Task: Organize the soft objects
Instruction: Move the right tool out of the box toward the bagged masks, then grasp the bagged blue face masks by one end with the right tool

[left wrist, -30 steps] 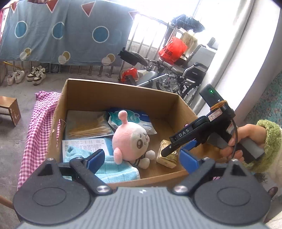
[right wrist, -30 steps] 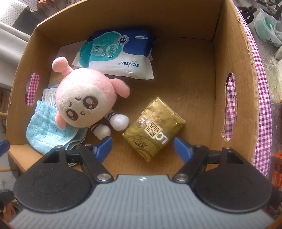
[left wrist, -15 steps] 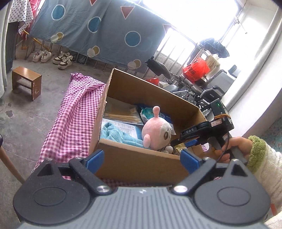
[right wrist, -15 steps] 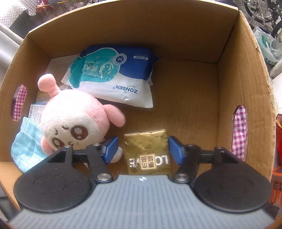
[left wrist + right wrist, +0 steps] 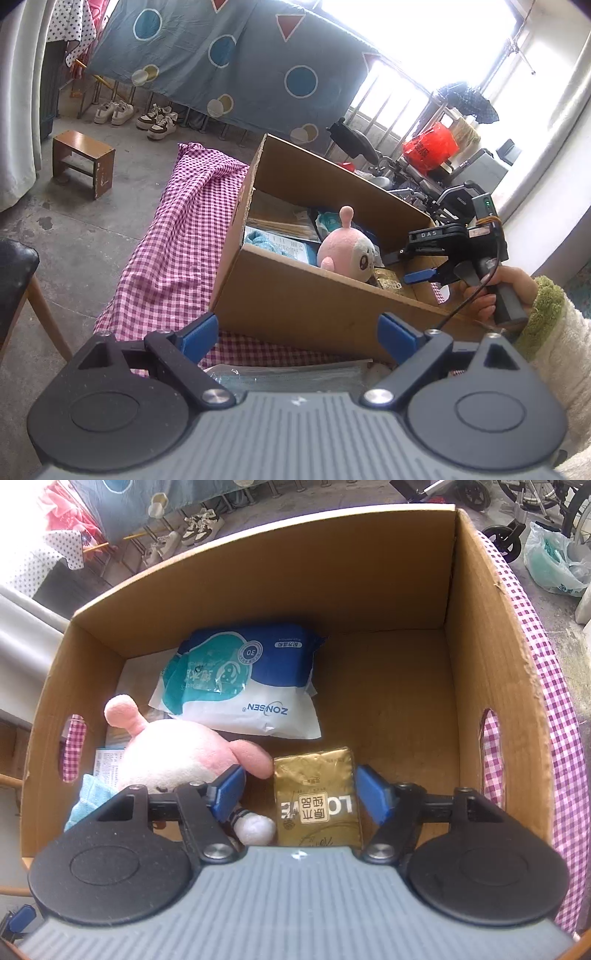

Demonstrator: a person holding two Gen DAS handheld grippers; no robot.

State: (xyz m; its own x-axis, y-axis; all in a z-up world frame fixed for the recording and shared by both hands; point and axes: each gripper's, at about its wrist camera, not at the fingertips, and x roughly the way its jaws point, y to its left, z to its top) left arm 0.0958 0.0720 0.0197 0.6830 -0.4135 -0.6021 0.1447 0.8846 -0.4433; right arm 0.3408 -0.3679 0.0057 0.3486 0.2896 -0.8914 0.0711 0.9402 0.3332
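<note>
Right gripper (image 5: 299, 794): blue pads spread, straddling the gold foil tissue pack (image 5: 317, 797) on the floor of the brown cardboard box (image 5: 476, 686); jaws just reopened after narrowing. Pink round plush toy (image 5: 177, 757) crowds the left pad; blue-and-white wipes packet (image 5: 243, 686) beyond. Left gripper (image 5: 295, 336): spread, empty, now outside the box's near wall.

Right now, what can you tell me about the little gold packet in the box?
The gold packet is a small, squarish, shiny pack with crinkly foil-looking wrapping and a pale label with printed letters. It lies flat on the floor of the cardboard box, near the front. The pink plush toy sits right beside it, one ear reaching its corner. The right gripper has its blue fingers on either side of the packet, jaws just reopened and not pressing it.
</note>
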